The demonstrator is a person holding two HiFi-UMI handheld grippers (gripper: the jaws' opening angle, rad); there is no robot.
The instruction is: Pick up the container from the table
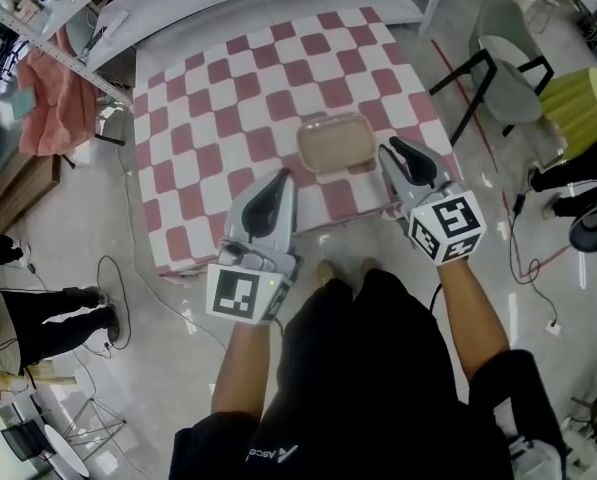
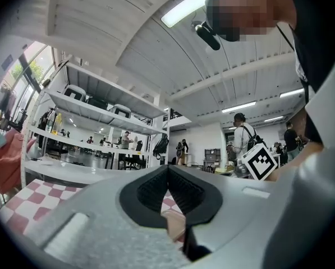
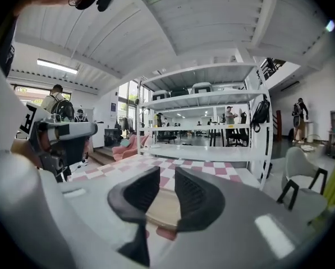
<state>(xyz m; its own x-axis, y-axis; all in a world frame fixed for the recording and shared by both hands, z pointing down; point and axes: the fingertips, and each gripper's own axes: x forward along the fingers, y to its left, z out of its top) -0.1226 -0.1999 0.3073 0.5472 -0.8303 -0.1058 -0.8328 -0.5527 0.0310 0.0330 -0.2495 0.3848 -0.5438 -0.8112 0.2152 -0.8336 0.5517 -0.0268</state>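
Note:
A beige lidded container [image 1: 335,142] lies near the front edge of the table [image 1: 208,118], which has a pink-and-white checked cloth. My left gripper [image 1: 283,176] hovers over the table's front edge, to the left of the container and short of it. In the left gripper view its jaws [image 2: 167,168] meet at the tips with nothing between them. My right gripper [image 1: 390,146] is at the container's right end. Its jaws stand apart [image 3: 167,175] and empty, and the container [image 3: 163,209] shows through the gap just ahead of them.
A grey chair [image 1: 506,68] with black legs stands right of the table, with a yellow-green stool [image 1: 578,108] beyond it. White shelving [image 3: 212,128] runs behind the table. A pink cloth [image 1: 53,93] hangs at the left. Cables trail on the floor [image 1: 118,298].

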